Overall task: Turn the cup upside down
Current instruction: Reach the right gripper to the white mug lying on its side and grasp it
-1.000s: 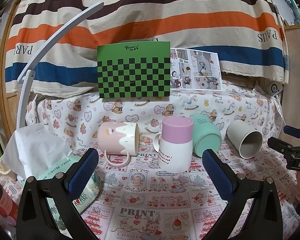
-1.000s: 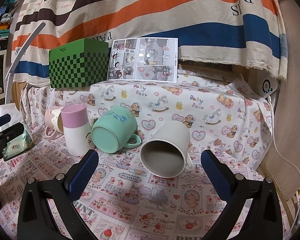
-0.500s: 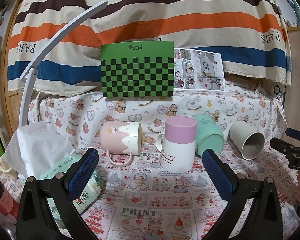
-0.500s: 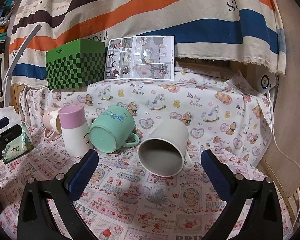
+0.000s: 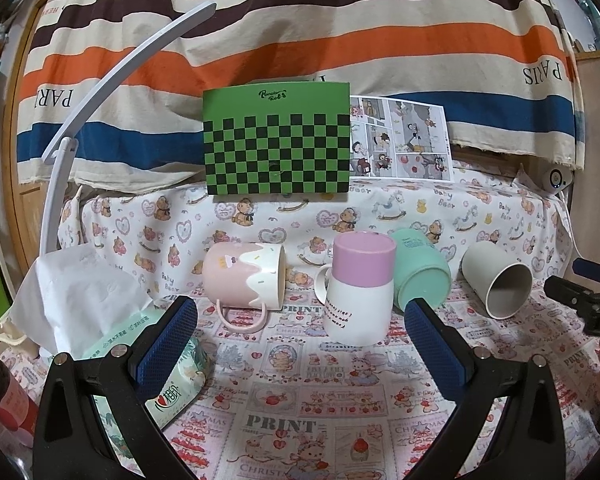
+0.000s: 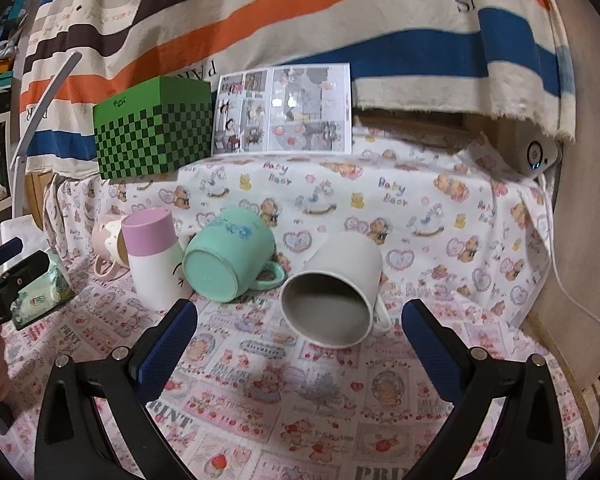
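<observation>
Several cups sit on the printed cloth. A pink-and-white cup (image 5: 360, 292) stands upside down in the middle. A pink cup with white glaze (image 5: 244, 278) lies on its side to its left. A teal cup (image 6: 228, 258) lies on its side with its base toward me. A white cup (image 6: 336, 292) lies on its side with its mouth toward my right gripper (image 6: 300, 344), which is open and empty just in front of it. My left gripper (image 5: 300, 344) is open and empty in front of the upside-down cup.
A green checkered box (image 5: 276, 144) and a comic sheet (image 5: 400, 140) stand on the raised shelf behind. A tissue pack (image 5: 156, 360) and red bottle (image 5: 4, 396) lie at the left. A white lamp arm (image 5: 100, 80) curves overhead. A cable (image 6: 580, 308) hangs at the right.
Both grippers have drawn slightly closer to the cups. The white cup looks larger in the right wrist view. No cup has moved.
</observation>
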Motion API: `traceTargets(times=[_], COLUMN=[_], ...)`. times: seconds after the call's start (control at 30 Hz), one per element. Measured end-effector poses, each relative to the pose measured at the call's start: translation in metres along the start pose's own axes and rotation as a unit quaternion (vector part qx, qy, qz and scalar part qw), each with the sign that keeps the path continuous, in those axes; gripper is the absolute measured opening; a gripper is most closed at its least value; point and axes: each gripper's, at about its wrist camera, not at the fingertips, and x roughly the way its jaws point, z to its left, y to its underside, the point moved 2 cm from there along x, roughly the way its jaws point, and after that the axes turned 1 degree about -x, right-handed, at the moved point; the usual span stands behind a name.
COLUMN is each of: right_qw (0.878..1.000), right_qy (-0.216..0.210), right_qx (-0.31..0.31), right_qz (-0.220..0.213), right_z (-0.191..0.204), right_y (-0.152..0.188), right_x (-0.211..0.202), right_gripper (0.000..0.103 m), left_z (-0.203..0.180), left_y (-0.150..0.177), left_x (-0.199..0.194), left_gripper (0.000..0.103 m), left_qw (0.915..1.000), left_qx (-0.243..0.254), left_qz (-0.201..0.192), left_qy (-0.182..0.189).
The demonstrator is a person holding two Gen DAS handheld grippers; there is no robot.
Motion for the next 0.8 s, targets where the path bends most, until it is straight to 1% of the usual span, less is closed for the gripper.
traceTargets(times=[0.07,0.1,0.13,0.17,0.2,0.3,0.33,0.4,0.43,0.53,0.6,0.67,0.8], right_qw=[0.999,0.998,0.996,0.994,0.991,0.977,0.972,0.965,0.961,0.94,0.929,0.925,0.915], right_qy=[-0.016,-0.034,-0.04,-0.034,-0.02,-0.005,-0.002,-0.005,-0.005,-0.005,0.0,0.009,0.01], right_qx=[0.026,0.056,0.073,0.094,0.116,0.164,0.175,0.176,0.18,0.206,0.224,0.226,0.231], right_qz=[0.011,0.015,0.021,0.038,0.063,0.136,0.159,0.195,0.211,0.271,0.294,0.305,0.33], right_z=[-0.007,-0.015,-0.02,-0.026,-0.034,-0.055,-0.061,-0.068,-0.072,-0.082,-0.087,-0.09,-0.089], right_y=[-0.009,-0.018,-0.024,-0.033,-0.044,-0.069,-0.077,-0.085,-0.085,-0.076,-0.069,-0.063,-0.054], right_x=[-0.004,-0.008,-0.01,-0.009,-0.007,0.008,0.017,0.038,0.05,0.093,0.118,0.138,0.169], right_gripper=[0.103,0.103,0.103,0.103,0.103,0.103,0.103,0.103,0.103,0.103,0.101,0.097,0.097], left_z=[-0.001,-0.002,-0.004,-0.005,-0.006,-0.004,-0.003,-0.003,-0.003,-0.004,-0.004,-0.004,-0.005], left_y=[0.0,0.0,0.0,-0.001,-0.001,-0.001,-0.001,-0.002,-0.002,-0.001,-0.001,-0.001,0.0], left_x=[0.0,0.001,0.001,0.003,0.004,0.004,0.005,0.005,0.006,0.006,0.006,0.006,0.007], left_gripper=[0.103,0.103,0.103,0.103,0.103,0.103,0.103,0.103,0.103,0.103,0.103,0.103,0.103], left_qw=[1.0,1.0,1.0,0.9999,0.9999,0.9998,0.9998,0.9998,0.9998,0.9999,0.9998,0.9998,0.9998], left_qx=[0.002,0.004,0.006,0.005,0.006,0.0,-0.002,-0.003,-0.004,-0.003,-0.002,-0.002,-0.001], left_qz=[0.001,0.003,0.005,0.009,0.012,0.014,0.014,0.015,0.014,0.013,0.014,0.015,0.018], left_qy=[0.002,0.003,0.004,0.006,0.007,0.014,0.014,0.01,0.011,0.009,0.01,0.01,0.008])
